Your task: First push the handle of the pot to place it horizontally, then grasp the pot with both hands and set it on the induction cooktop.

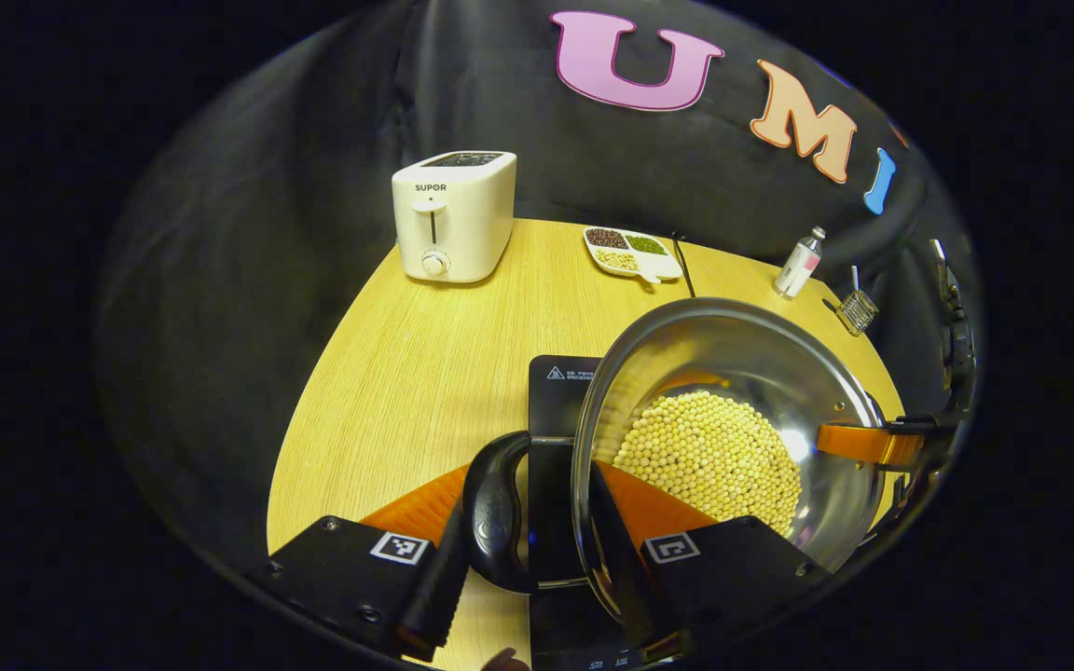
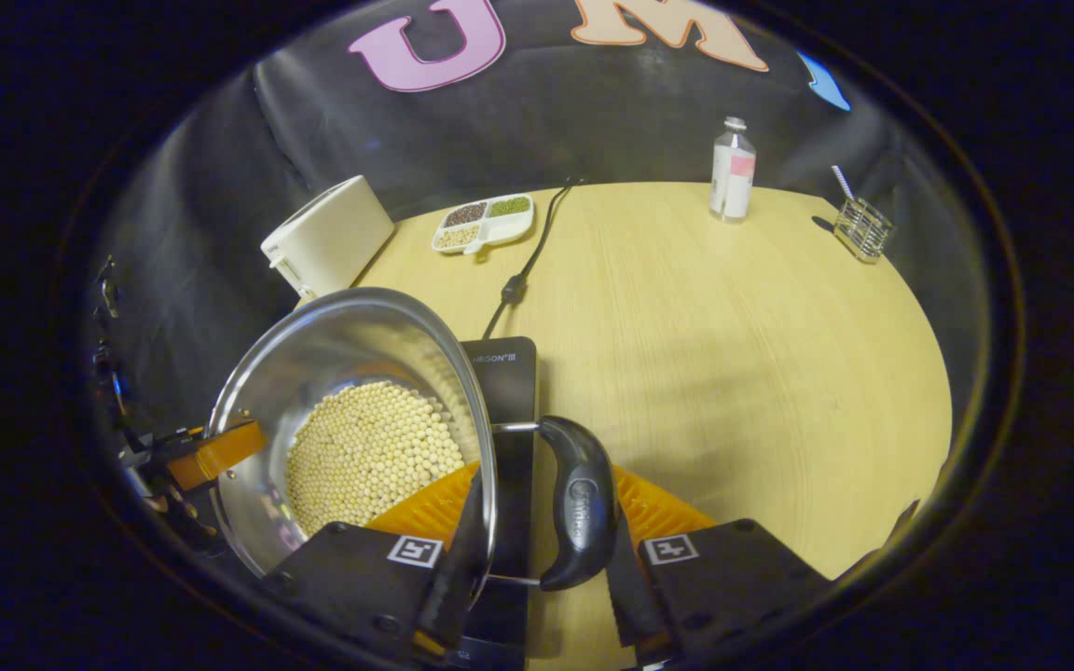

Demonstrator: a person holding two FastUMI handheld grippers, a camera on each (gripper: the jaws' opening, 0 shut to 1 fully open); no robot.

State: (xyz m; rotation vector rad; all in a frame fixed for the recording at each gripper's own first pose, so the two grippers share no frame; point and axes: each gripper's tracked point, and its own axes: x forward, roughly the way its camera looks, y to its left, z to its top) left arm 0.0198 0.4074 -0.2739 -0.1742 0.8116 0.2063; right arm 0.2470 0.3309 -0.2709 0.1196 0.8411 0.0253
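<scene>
A steel pot full of pale soybeans hangs over the black induction cooktop on the wooden table. In the left gripper view my left gripper is shut across one black side handle and the pot wall, with one finger inside the rim. In the right gripper view my right gripper holds the opposite handle of the pot the same way, with the cooktop underneath. I cannot tell whether the pot touches the cooktop.
A white toaster stands at the back of the table, with a divided dish of beans beside it. A small bottle and a wire holder sit at the far edge. The cooktop's cord runs backward.
</scene>
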